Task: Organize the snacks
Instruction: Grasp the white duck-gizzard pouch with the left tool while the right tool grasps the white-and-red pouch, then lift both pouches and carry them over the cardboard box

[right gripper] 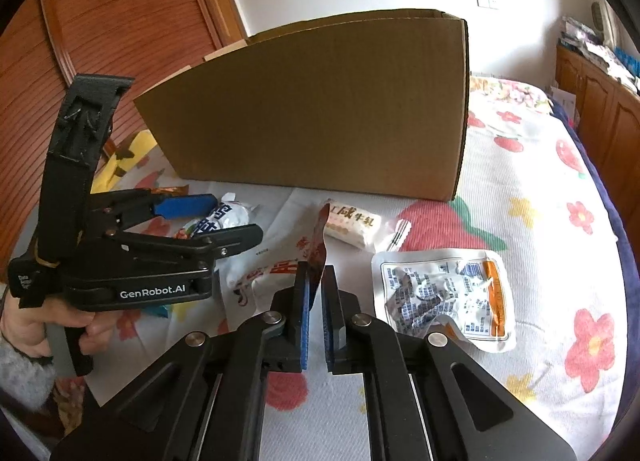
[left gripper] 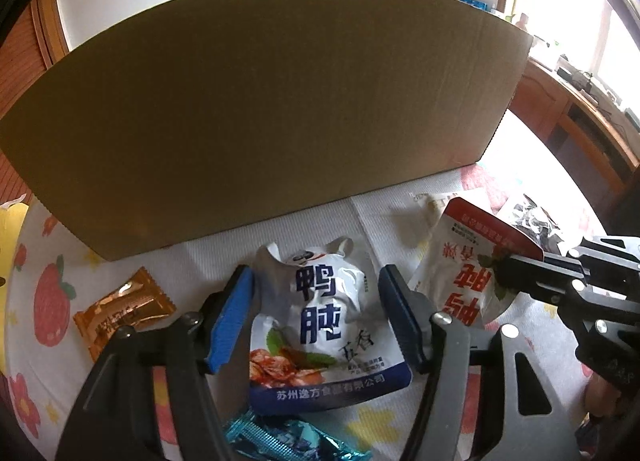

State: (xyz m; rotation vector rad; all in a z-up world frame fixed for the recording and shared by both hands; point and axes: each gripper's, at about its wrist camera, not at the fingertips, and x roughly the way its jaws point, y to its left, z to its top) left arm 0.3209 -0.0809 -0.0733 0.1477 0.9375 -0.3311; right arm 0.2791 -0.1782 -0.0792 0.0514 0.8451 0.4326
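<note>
Left wrist view: our left gripper (left gripper: 316, 315) stands wide, its pads either side of the blue-and-white snack pouch (left gripper: 326, 331), apparently not pressing it. At three o'clock, our right gripper (right gripper: 316, 289) is clamped narrow on an edge of the red-and-white snack pouch (left gripper: 464, 273). At twelve o'clock the cardboard box (left gripper: 260, 109) stands on the flowered bedspread (right gripper: 540, 229); an orange candy wrapper (left gripper: 124, 309) lies at nine o'clock.

Black left claw (right gripper: 224, 221) marked "GenRobot.AI", blue ribbed pads (left gripper: 228, 321), silver screws; fuzzy grey sleeve (right gripper: 20, 373).
</note>
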